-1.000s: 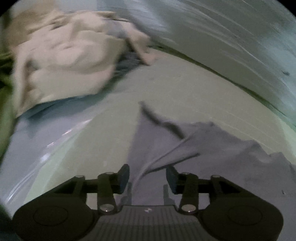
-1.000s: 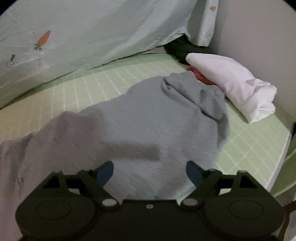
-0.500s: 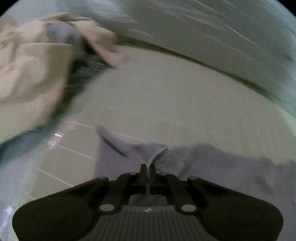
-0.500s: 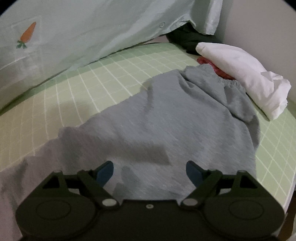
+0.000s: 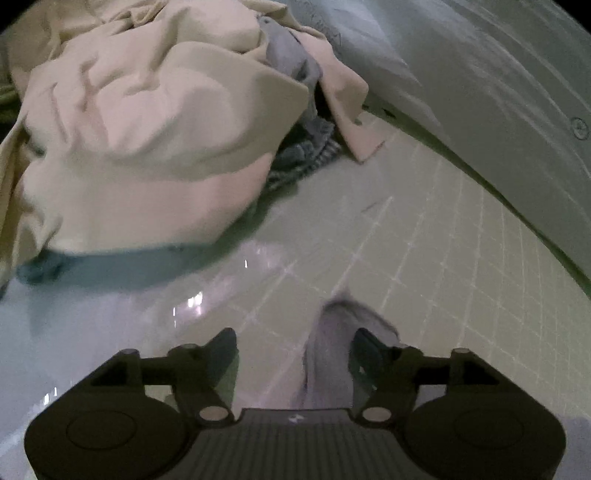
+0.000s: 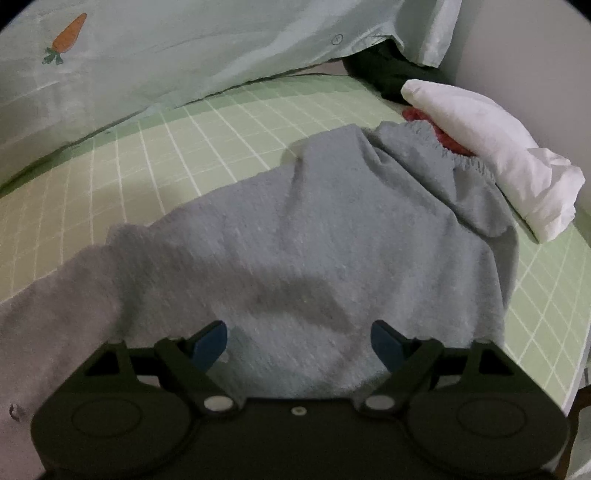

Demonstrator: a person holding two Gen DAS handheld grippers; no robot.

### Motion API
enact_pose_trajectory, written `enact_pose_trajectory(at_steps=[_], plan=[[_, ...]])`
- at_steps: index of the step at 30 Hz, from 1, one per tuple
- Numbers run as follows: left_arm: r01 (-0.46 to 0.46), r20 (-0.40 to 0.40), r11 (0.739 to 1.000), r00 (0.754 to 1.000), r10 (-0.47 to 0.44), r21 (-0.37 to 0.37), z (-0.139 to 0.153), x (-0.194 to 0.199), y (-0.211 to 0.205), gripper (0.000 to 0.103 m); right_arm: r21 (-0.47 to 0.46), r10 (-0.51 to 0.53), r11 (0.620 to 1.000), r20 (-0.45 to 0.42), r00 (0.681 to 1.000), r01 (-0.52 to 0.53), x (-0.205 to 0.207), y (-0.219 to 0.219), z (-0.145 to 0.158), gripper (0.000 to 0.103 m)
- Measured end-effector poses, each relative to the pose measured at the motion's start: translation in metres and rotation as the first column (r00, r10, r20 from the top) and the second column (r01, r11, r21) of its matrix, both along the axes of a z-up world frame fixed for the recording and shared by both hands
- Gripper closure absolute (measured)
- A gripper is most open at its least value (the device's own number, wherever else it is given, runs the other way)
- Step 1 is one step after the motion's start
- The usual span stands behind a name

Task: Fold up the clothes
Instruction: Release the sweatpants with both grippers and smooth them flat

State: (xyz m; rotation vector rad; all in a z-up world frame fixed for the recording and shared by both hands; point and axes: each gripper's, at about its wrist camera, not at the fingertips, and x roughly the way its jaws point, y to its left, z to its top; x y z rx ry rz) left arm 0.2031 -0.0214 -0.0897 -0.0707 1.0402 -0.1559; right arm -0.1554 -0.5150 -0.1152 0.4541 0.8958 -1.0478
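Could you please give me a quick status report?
Left gripper opening, grey cloth tip beside one finger. Right gripper open above grey knit garment. Folded white cloth alongside its waistband.

Honestly no readable text, brand or number anywhere here. Closest thing is an orange carrot print (image 6: pixel 68 35) on the pale green sheet (image 6: pixel 192 55), plus a tiny round mark (image 6: pixel 337 38) to the right of the carrot, too small to make out.
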Motion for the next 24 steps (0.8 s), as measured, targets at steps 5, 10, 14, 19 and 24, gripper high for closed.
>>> enact_pose_trajectory(at_steps=[5,10,14,19,24], plan=[[0.012,-0.072,1.0,0.997,-0.015,-0.028,-0.002,-0.043,0.009,0.031,0.026,-0.001,1.0,0.021,1.0,0.0,-0.013,0.004,-0.002,0.017],[0.066,-0.105,0.997,0.992,-0.063,0.03,-0.006,-0.081,0.013,0.031,0.079,0.01,0.997,0.033,0.999,-0.013,-0.035,0.012,-0.014,0.015],[0.085,-0.121,0.995,0.99,-0.078,0.058,-0.009,-0.106,0.02,0.031,0.073,0.054,0.996,0.04,0.998,-0.057,-0.051,0.023,-0.015,0.014],[0.121,-0.118,0.992,0.986,-0.115,0.043,-0.009,-0.127,0.025,0.031,0.075,0.101,0.992,0.041,0.994,-0.104,-0.066,0.037,-0.016,0.011],[0.18,-0.078,0.983,0.981,-0.177,0.044,-0.002,-0.142,0.024,0.036,0.054,0.121,0.991,0.038,0.992,-0.123,-0.071,0.045,-0.017,0.011]])
